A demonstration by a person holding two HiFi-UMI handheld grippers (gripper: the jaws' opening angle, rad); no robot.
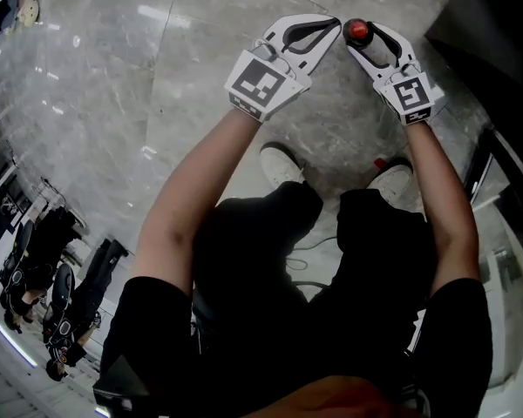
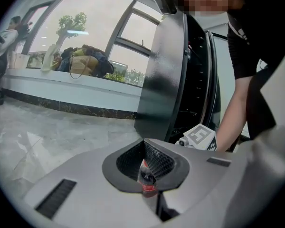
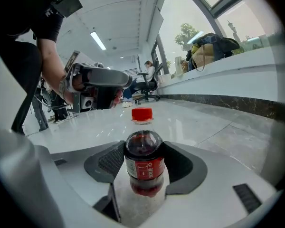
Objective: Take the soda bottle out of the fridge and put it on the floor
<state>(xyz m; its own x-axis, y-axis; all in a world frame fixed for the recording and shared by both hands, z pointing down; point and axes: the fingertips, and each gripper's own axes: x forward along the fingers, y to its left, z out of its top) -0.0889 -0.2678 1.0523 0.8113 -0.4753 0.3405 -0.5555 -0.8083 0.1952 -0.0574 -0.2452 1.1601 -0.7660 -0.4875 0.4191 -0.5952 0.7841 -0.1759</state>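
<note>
The soda bottle (image 3: 143, 167), dark cola with a red label and red cap (image 1: 357, 30), stands upright between the jaws of my right gripper (image 3: 143, 151), which is shut on its upper body. In the head view the right gripper (image 1: 363, 42) holds it over the grey marble floor (image 1: 113, 77); whether its base touches the floor is hidden. My left gripper (image 1: 333, 20) is shut, its tips just left of the cap and apart from it. In the left gripper view the bottle (image 2: 147, 177) shows beyond the closed jaws. The black fridge (image 2: 166, 70) stands open behind.
The person's white shoes (image 1: 281, 164) stand just behind the bottle. The fridge's dark edge (image 1: 497, 33) is at the right. A window ledge with bags (image 2: 85, 63) runs along the far wall. An office chair (image 3: 145, 84) and people (image 1: 44, 268) are off to the left.
</note>
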